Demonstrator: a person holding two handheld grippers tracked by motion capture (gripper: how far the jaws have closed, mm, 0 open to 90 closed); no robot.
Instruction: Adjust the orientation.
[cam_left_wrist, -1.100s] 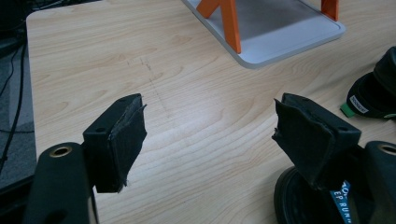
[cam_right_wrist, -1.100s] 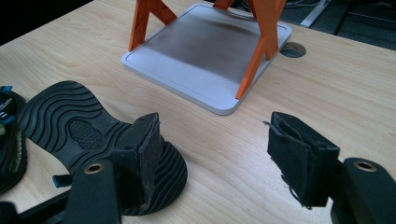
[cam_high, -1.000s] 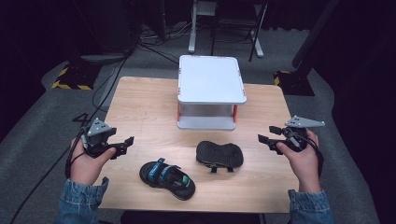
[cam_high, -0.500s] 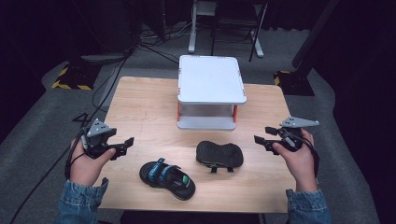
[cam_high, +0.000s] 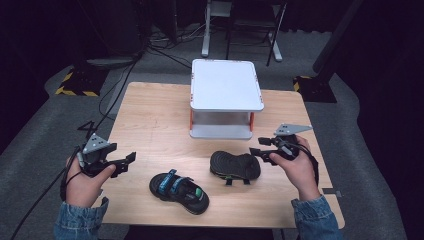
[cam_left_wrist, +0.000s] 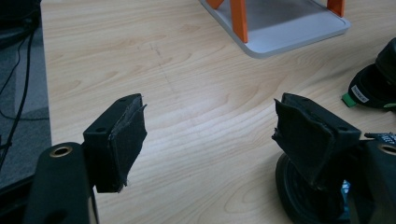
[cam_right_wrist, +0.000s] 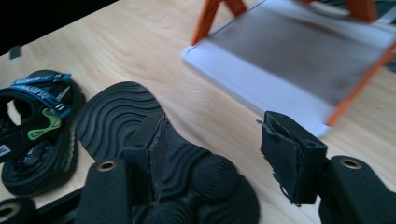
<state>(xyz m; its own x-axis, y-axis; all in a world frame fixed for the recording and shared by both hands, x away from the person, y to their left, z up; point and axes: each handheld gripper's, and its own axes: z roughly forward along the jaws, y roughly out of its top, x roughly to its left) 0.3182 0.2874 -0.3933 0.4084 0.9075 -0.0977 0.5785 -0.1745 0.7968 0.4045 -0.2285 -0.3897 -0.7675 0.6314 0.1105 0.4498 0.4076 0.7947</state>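
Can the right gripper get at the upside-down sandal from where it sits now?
Probably yes. The right gripper is open beside the upside-down sandal, whose sole lies just below and ahead of its jaws in the right gripper view, with nothing between them.

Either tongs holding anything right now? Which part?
Nothing held. Left tongs open over bare wooden table; right tongs open above the upturned black rubber sandal, not closed on it.

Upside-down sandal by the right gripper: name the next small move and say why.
Probably ease the right gripper down and forward so its open jaws straddle the overturned sandal. It hovers at that sandal's near end, sole up just below the jaws in the right gripper view, nothing gripped. The left gripper is open, apart from the upright sandal.
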